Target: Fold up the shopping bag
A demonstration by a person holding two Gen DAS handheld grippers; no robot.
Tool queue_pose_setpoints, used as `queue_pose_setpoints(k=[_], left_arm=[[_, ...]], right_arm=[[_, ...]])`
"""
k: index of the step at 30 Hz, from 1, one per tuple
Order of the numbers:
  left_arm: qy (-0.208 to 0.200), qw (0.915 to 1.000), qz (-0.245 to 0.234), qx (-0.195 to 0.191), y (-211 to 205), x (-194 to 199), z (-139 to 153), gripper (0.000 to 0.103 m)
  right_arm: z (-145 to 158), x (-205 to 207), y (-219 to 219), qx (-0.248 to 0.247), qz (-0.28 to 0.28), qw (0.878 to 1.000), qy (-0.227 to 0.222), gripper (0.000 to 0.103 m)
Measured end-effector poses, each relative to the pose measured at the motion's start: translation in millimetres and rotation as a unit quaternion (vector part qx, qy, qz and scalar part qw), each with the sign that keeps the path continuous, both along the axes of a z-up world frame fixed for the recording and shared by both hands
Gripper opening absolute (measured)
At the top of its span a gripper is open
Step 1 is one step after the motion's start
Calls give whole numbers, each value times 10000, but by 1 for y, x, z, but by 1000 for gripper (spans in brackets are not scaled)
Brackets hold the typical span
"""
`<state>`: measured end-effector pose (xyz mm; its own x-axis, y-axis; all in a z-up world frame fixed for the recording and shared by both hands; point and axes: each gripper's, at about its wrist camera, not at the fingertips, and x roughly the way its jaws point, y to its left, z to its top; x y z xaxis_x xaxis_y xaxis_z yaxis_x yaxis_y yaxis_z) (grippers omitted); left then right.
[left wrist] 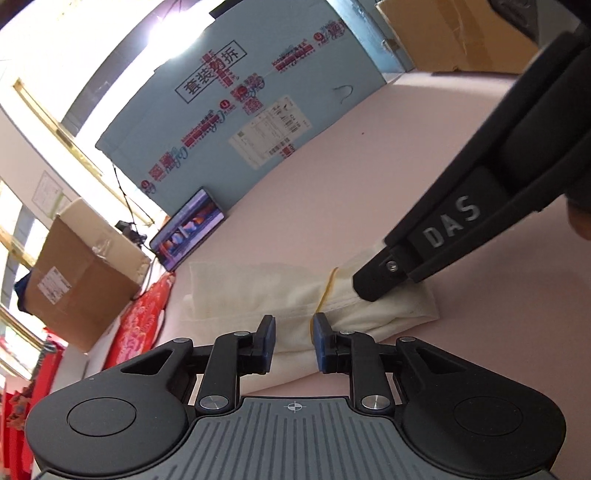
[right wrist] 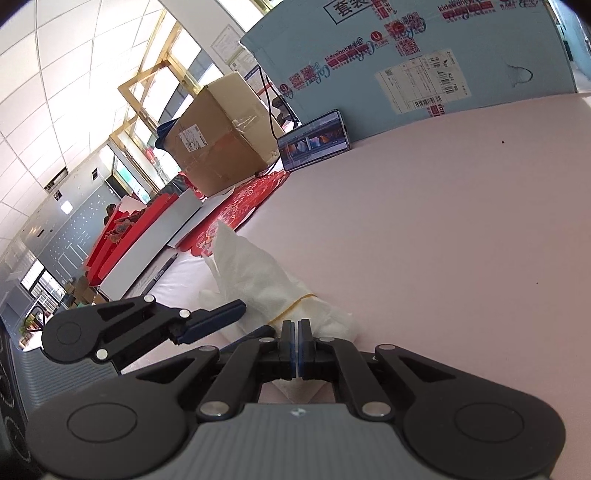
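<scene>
A white fabric shopping bag [left wrist: 258, 291] lies folded into a long strip on the pink table [left wrist: 369, 184], with a yellow band [left wrist: 327, 291] across it. My left gripper [left wrist: 293, 341] is open, and the bag's near edge sits between its blue pads. My right gripper [left wrist: 369, 286] comes in from the right, shut, with its tip pressed down on the bag's right part. In the right wrist view, the closed right gripper [right wrist: 297, 341] rests on the bag [right wrist: 258, 277] just past the yellow band [right wrist: 295, 302]. The open left gripper [right wrist: 240, 325] is at the left.
A large light-blue carton [left wrist: 240, 110] stands along the table's far edge, with a lit phone [left wrist: 188, 232] leaning against it. A brown cardboard box [left wrist: 81, 273] and red patterned cloth [left wrist: 136, 325] sit at the left. Another brown box [left wrist: 454, 33] is at the far right.
</scene>
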<state>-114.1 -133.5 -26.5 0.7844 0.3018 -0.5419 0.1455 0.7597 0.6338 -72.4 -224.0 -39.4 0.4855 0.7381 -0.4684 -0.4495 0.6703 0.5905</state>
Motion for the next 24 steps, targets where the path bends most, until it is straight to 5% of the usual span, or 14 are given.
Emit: queue_pose_setpoints(k=[7, 10, 16, 17, 19, 21, 24], left_arm=[[-83, 9984, 513, 219, 24, 0, 5, 28], [-16, 9997, 244, 76, 23, -7, 7, 29], [-267, 9841, 119, -1750, 64, -16, 46, 43], [-356, 9792, 138, -1993, 73, -19, 49, 47], [-566, 9679, 229, -2439, 89, -22, 50, 75], [-800, 9580, 410, -2724, 103, -22, 46, 78], [-955, 9302, 635, -3486, 125, -14, 38, 79]], right_arm=[[-5, 2, -7, 221, 39, 9997, 124, 0], [-6, 3, -10, 312, 41, 9993, 187, 0], [0, -5, -13, 268, 12, 9996, 42, 3], [1, -7, -13, 235, 4, 9997, -11, 9], [5, -12, -14, 168, -10, 9998, -119, 23], [9, -16, -15, 101, -25, 9997, -226, 42], [14, -23, -16, 0, -46, 9992, -386, 58]])
